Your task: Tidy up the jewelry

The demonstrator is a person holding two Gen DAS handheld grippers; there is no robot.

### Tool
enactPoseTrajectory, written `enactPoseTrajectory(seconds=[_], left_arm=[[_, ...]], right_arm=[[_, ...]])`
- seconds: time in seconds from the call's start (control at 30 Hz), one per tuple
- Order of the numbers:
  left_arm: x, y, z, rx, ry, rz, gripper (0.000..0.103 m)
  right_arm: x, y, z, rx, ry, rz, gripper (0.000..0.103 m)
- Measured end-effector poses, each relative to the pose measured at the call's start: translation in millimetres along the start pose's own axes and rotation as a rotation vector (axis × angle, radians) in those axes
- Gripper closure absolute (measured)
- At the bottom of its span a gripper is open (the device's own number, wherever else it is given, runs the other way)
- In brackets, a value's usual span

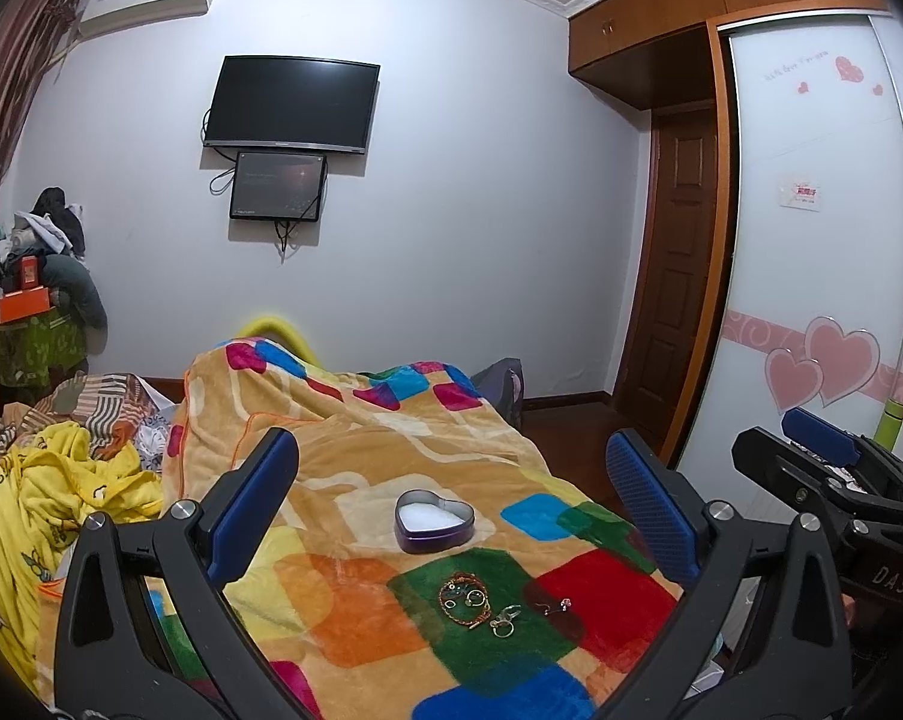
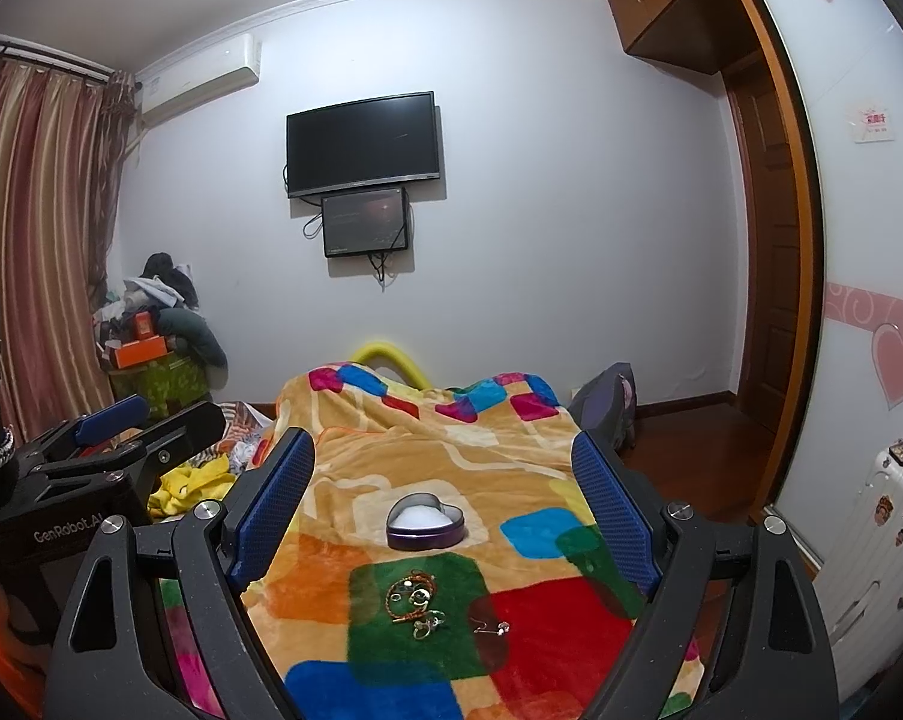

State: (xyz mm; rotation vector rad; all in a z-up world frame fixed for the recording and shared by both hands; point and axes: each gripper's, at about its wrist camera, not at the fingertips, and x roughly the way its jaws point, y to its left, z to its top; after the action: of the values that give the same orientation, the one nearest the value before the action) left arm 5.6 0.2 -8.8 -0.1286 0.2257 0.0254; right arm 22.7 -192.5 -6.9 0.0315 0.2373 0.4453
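A heart tin (image 1: 434, 521) sits on the bright blanket (image 1: 343, 588) that covers the bed. The tin is open on top and white inside. Its pointy tip faces to the right and a bit toward the cameras, and its round bumps face the far wall.

Just in front of the tin, on a green patch, lies a small pile of jewelry. A braided bracelet (image 1: 463, 595) makes a loop there, with little rings inside it. The loop is a bit longer from the tin side to the near side. Two rings (image 1: 504, 621) lie at its near end, touching it. A small earring (image 1: 556, 606) lies just right of the bracelet on the red patch, with its long side running left to right.

The left tool (image 1: 451, 516) is spread wide, with the tin seen between its blue fingers (image 1: 253, 507). It holds nothing and touches nothing. The right tool (image 2: 445, 510) is spread wide too, empty, and up above the blanket.
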Motion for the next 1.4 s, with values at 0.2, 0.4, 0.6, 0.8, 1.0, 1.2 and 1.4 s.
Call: enactPoseTrajectory(seconds=[0.2,0.4,0.6,0.8,1.0,1.2,1.4], left_arm=[[0.9,1.3,-0.3,-0.004,0.006,0.001,0.0],[5.2,1.6,-1.3,-0.004,0.015,0.002,0.0],[15.5,3.8,-4.6,-0.011,0.041,0.002,0.0],[39.4,5.7,-16.9,-0.005,0.099,0.014,0.0],[80.1,12.4,-40.2,0.01,0.213,0.052,0.0],[122.9,19.0,-72.0,0.016,0.369,0.039,0.006],[148.8,14.5,-104.4,0.042,0.505,-0.005,0.016]], right_arm=[[-2.0,-0.3,1.6,0.001,0.008,0.0,0.017],[2.1,-3.4,4.1,0.006,0.021,-0.001,0.017],[8.4,-9.5,0.6,0.014,0.049,-0.013,0.017],[24.8,-21.5,-13.7,0.021,0.128,-0.049,0.017],[47.4,-42.0,-35.4,0.046,0.234,-0.095,0.017],[69.9,-59.3,-59.1,0.067,0.34,-0.126,0.017],[88.0,-65.4,-83.7,0.059,0.427,-0.119,0.017]])
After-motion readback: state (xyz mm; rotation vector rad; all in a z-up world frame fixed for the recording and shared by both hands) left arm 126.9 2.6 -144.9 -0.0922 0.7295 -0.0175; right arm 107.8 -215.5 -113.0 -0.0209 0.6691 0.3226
